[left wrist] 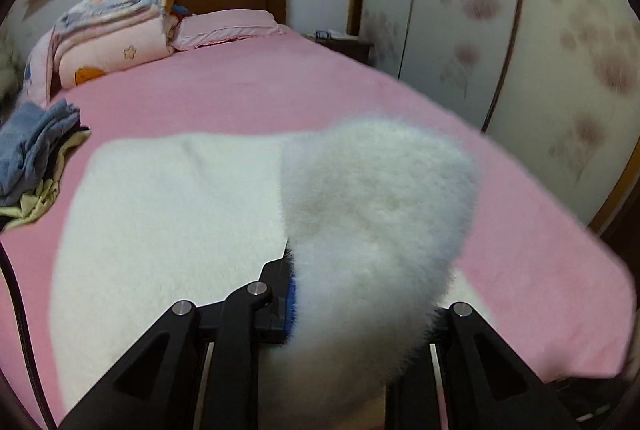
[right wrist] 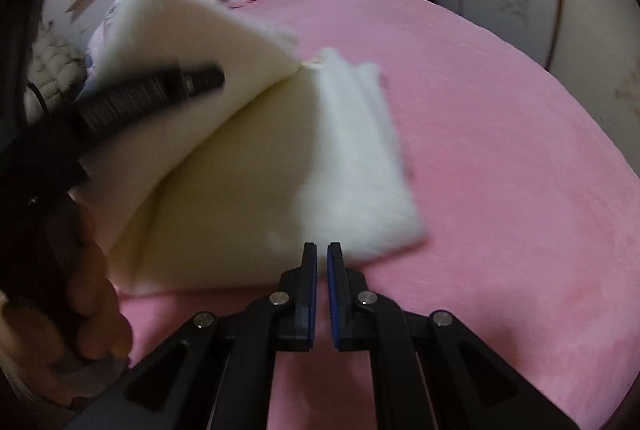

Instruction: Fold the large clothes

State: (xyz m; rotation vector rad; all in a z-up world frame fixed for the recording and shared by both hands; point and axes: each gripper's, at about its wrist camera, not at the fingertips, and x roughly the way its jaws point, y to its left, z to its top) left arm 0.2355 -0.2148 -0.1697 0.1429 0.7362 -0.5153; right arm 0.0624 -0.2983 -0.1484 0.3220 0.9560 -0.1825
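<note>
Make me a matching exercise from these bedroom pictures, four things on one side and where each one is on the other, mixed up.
Things:
1. fluffy white garment
2. blue clothes pile
3. folded quilts
4. right tongs

Places:
A. stacked by the headboard
B. near the bed's left edge
C. empty, above the pink sheet
D. spread on the bed, one part lifted by the left tongs

Pairs: 1-D, 2-B, 3-A, 4-C
</note>
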